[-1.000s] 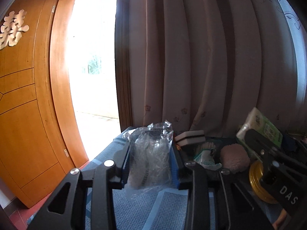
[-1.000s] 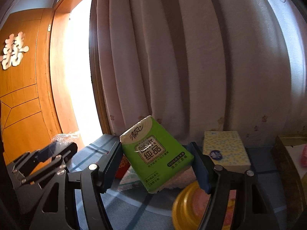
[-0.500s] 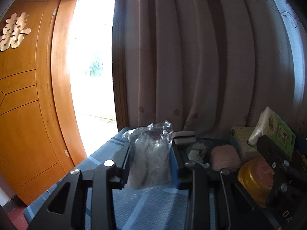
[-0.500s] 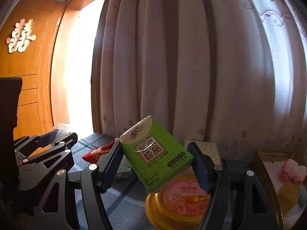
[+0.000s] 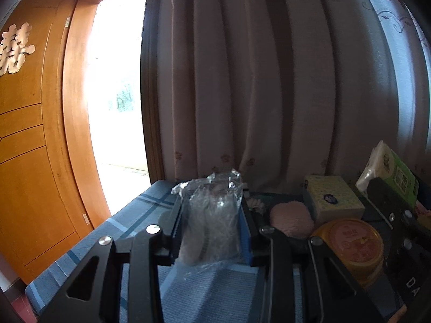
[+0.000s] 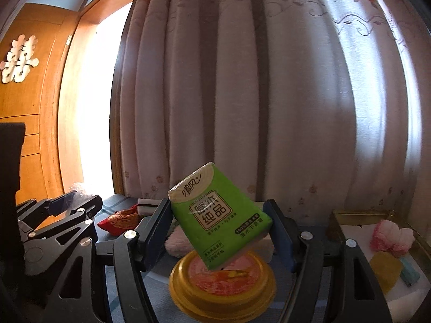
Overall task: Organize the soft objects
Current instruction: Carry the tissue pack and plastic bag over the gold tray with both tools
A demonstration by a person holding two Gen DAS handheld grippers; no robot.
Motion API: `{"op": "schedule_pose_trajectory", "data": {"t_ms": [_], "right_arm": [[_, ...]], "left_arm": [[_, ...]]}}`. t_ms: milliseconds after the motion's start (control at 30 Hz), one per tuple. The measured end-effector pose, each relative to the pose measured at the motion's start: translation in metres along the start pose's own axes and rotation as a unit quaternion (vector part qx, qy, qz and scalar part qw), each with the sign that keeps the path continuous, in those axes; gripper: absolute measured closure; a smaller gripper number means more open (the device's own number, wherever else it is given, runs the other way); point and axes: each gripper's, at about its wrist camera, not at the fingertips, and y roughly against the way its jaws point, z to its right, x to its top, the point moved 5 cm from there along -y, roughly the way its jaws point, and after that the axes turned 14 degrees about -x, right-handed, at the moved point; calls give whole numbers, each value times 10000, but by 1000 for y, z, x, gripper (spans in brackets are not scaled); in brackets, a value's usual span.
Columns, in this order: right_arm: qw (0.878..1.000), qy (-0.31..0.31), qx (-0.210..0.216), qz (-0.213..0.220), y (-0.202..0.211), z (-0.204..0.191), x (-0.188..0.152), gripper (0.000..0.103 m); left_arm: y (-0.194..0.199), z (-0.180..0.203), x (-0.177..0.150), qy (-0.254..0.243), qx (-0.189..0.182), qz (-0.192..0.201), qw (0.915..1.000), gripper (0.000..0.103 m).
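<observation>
My left gripper (image 5: pixel 211 215) is shut on a crumpled clear plastic bag (image 5: pixel 212 231) with something pale inside, held above the blue checked tablecloth (image 5: pixel 129 220). My right gripper (image 6: pixel 216 207) is shut on a green tissue pack (image 6: pixel 215 218), which tilts between the blue pads. The pack hangs over a round yellow tin (image 6: pixel 223 282). In the left wrist view the same pack (image 5: pixel 393 167) shows at the far right. A pink puff (image 5: pixel 292 219), a yellow-patterned tissue box (image 5: pixel 332 200) and a red embroidered pouch (image 6: pixel 118 220) lie on the table.
A gold-rimmed box (image 6: pixel 339 215) at the right holds a pink fluffy thing (image 6: pixel 390 234) and a yellow piece (image 6: pixel 385 271). A white sponge (image 6: pixel 148 204) lies near the pouch. Pleated curtains (image 6: pixel 269 107) hang close behind the table. A wooden door (image 5: pixel 27 161) and a bright doorway are at the left.
Both grippers have moved to the right along the table, still holding their loads. The yellow tin now lies under the tissue pack, and the gold-rimmed box has come into view.
</observation>
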Motion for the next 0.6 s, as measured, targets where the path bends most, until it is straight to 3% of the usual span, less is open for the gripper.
{"op": "schedule_pose_trajectory", "data": {"t_ms": [600], "right_arm": [[9985,-317,-448,47,8,49,2,32]], "left_arm": [[1,34,-5,-95,-224,-10,9997,69]]}}
